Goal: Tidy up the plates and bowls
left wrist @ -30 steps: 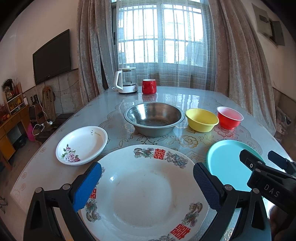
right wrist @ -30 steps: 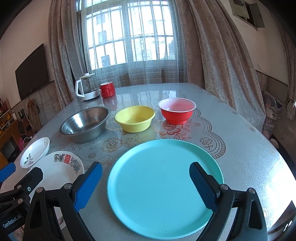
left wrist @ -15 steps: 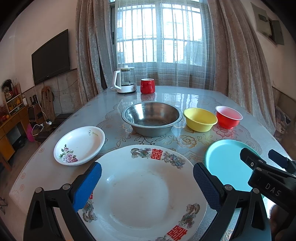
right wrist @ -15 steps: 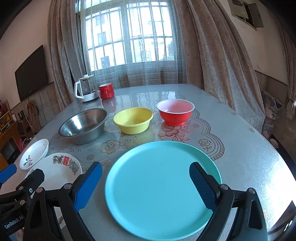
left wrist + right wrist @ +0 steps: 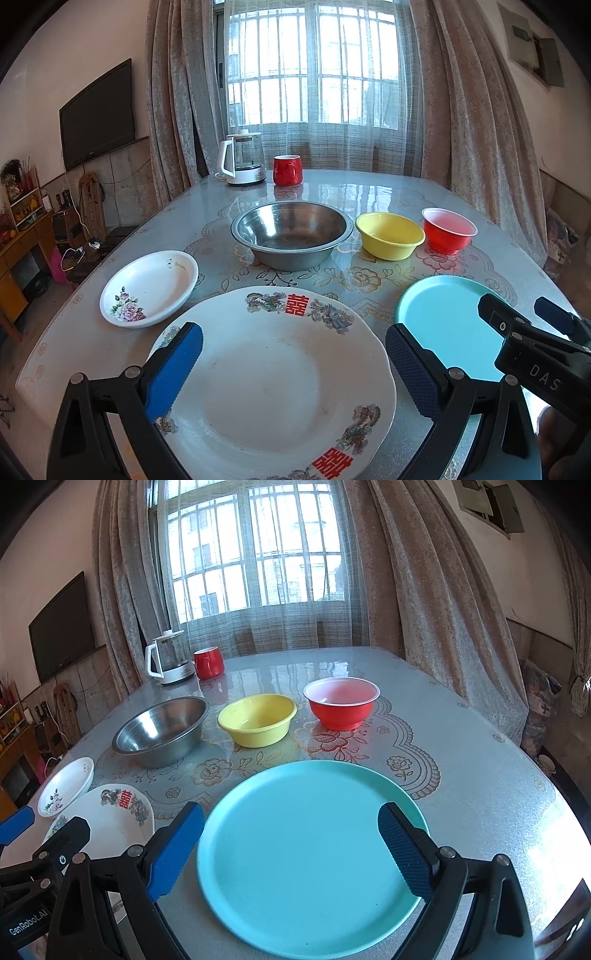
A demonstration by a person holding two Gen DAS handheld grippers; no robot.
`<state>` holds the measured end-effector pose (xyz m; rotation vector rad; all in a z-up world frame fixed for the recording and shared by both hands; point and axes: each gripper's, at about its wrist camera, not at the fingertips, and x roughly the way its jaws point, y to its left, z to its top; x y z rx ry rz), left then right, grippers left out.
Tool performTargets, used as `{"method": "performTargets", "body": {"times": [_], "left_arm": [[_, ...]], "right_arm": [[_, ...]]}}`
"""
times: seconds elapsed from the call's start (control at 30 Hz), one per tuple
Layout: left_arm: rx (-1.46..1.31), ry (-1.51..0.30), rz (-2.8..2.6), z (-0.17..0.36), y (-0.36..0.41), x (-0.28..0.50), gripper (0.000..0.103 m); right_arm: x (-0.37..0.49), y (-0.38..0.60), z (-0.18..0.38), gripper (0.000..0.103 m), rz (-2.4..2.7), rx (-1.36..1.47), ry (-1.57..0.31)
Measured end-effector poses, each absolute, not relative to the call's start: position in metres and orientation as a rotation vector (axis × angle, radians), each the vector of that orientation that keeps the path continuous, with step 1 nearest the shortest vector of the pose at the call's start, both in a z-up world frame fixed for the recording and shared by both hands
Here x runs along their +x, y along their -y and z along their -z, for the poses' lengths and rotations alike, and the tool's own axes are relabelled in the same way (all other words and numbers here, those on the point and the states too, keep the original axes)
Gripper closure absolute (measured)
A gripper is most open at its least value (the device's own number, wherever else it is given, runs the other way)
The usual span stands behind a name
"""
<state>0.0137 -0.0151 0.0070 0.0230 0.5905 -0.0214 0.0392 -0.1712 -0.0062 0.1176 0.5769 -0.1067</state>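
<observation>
**Both grippers poised over plates, nothing held**

The left gripper (image 5: pixel 293 363) hangs spread wide above the large white plate (image 5: pixel 273 387); the right gripper (image 5: pixel 290 843), equally wide, sits over the teal plate (image 5: pixel 306 853). Each plate lies directly ahead on the desk (image 5: pixel 480 775). Near rims are cut off.

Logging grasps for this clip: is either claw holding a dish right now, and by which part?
Nothing is held. The left claw is open above the large white plate; the right claw is open above the teal plate.
</observation>
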Motion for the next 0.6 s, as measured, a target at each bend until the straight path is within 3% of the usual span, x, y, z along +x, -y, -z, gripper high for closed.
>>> {"method": "performTargets", "body": {"times": [0.47, 0.6], "left_arm": [[-0.009, -0.654, 0.093, -0.006, 0.034, 0.026, 0.003], [0.020, -0.685, 0.170, -0.006, 0.049, 0.037, 0.016]], "right_arm": [[0.036, 0.208, 0.008, 0.007, 0.116, 0.168, -0.593], [0.035, 0.236, 0.012, 0.010, 0.127, 0.226, -0.616]]}}
